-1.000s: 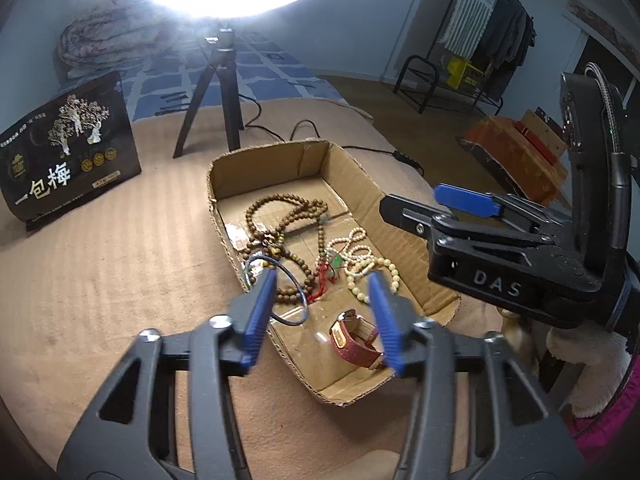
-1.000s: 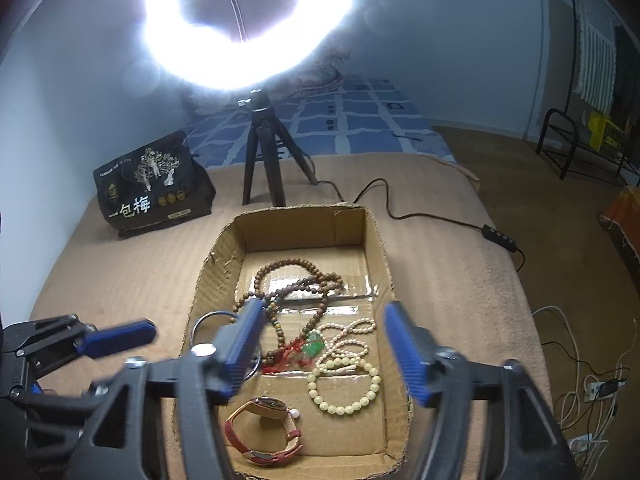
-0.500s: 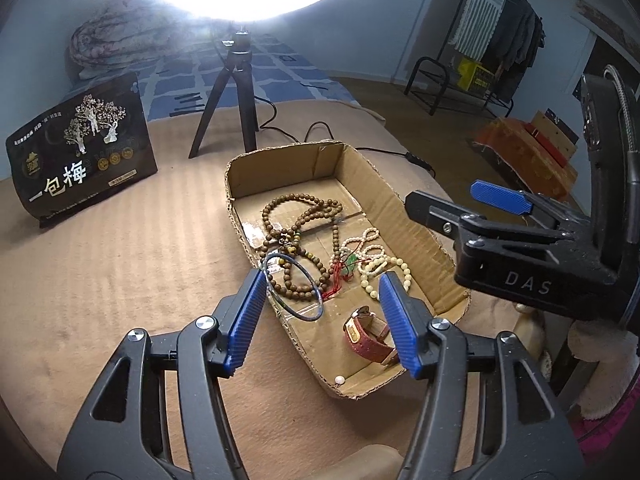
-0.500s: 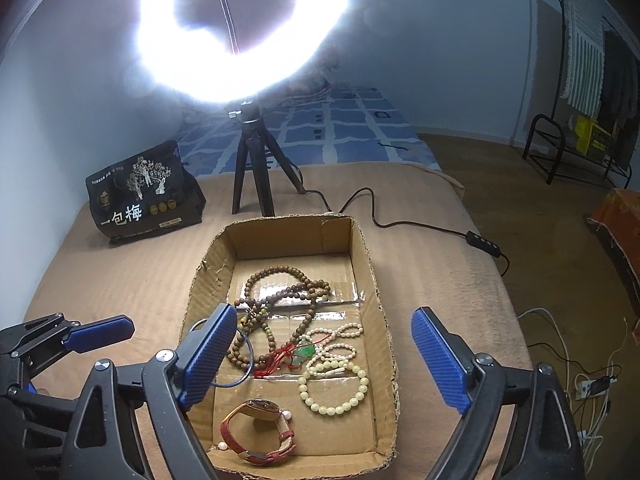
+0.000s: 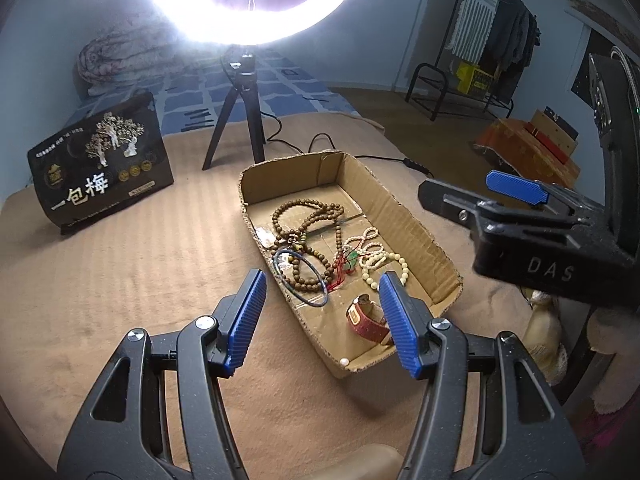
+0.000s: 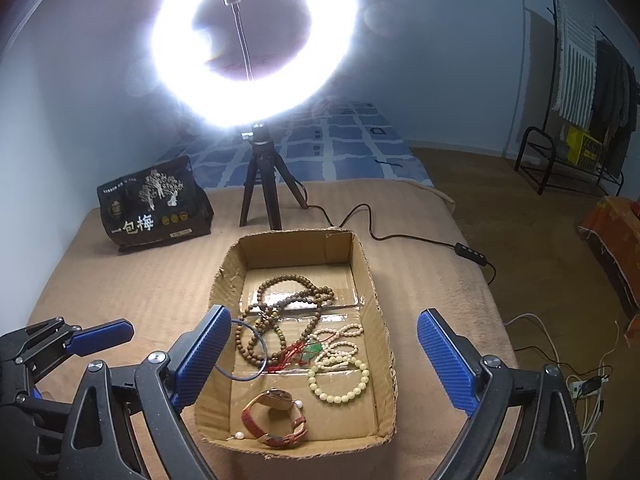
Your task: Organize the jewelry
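Observation:
A shallow cardboard box (image 6: 372, 288) (image 5: 424, 232) on the tan blanket holds jewelry: brown wooden bead strands (image 6: 288, 296) (image 5: 308, 216), cream bead bracelets (image 6: 340, 380) (image 5: 380, 260), a thin blue bangle (image 6: 244, 352) (image 5: 304, 280), a red-cord green pendant (image 6: 312, 350), a red-strap watch (image 6: 276, 416) (image 5: 368, 320) and a small pearl (image 5: 343, 361). My left gripper (image 5: 320, 320) is open and empty above the box's near edge. My right gripper (image 6: 324, 356) is wide open and empty above the box; it also shows at the right of the left wrist view (image 5: 516, 188).
A ring light on a black tripod (image 6: 260, 184) (image 5: 240, 120) stands behind the box, its cable (image 6: 400, 236) trailing right. A black snack bag (image 6: 156, 204) (image 5: 100, 168) stands at back left. The blanket's right edge drops to the floor, with a clothes rack (image 6: 580, 80) beyond.
Both grippers have opened wider and pulled up and back from the box. All the jewelry lies in the box as before.

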The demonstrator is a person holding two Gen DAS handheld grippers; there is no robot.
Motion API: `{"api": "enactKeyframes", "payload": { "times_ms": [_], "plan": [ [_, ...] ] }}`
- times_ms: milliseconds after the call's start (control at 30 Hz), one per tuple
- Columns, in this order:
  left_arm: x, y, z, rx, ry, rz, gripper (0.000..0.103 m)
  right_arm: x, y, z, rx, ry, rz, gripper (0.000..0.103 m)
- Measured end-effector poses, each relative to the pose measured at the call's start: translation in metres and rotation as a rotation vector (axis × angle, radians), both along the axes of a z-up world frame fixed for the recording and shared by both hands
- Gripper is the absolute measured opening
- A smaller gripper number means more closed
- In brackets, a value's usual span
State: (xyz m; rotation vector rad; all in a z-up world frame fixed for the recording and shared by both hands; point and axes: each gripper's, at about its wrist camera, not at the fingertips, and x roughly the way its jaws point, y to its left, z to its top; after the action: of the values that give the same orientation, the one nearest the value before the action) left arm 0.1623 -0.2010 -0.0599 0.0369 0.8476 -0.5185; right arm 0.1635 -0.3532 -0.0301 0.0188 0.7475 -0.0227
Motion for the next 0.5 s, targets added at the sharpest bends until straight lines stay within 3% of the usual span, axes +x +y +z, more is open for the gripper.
{"api": "enactKeyframes", "payload": {
  "times_ms": [367,500],
  "plan": [
    [-0.043,0.025,0.033,-0.001,-0.078,0.003,0.061,-0.041,0.012,0.030,0.000,-0.055,-0.008,0.096],
    [-0.063,0.032,0.042,0.006,-0.111,0.004,0.073,-0.058,0.018,0.039,-0.016,-0.079,-0.002,0.097]
  ]
}}
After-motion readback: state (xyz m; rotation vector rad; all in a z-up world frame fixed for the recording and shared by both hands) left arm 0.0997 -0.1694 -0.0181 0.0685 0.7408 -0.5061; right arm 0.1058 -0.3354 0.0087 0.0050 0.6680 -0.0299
